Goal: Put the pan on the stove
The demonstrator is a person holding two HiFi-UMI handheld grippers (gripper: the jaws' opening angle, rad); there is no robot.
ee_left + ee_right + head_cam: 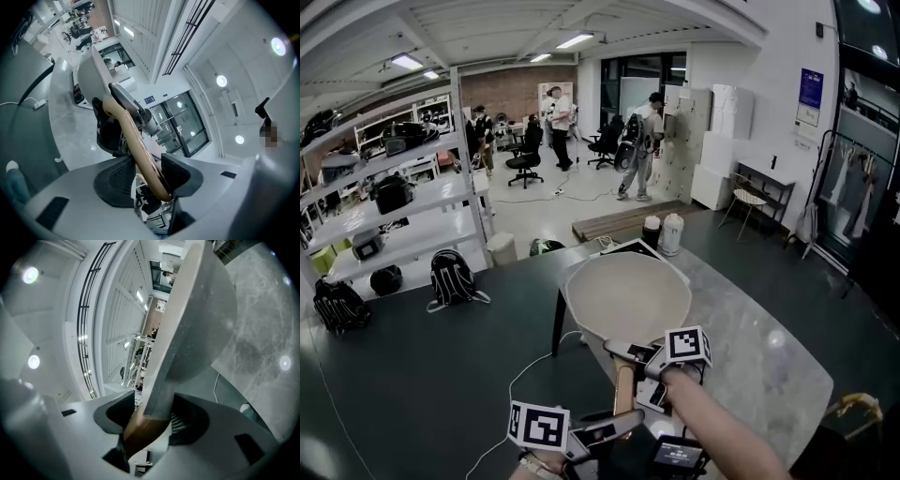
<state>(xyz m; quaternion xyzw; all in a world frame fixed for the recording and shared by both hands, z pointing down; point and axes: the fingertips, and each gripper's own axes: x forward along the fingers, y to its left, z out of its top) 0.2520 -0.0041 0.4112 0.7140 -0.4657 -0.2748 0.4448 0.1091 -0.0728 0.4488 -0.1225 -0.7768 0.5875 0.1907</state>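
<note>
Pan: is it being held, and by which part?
The pan, by its wooden handle: right gripper at the pan end, left gripper at the free end.

There is 1 pan (628,298). There are 2 hand-held grippers, the left hand-held gripper (149,174) and the right hand-held gripper (152,418). There is 1 table (769,375). On it are 2 jars, 1 dark jar (652,231) and 1 white jar (672,234). There are 2 backpacks, 1 striped backpack (453,278) and 1 black backpack (337,306).

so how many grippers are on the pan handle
2. The left gripper clamps the handle at its free end; the right gripper clamps it next to the pan. Neither is hidden.
</note>
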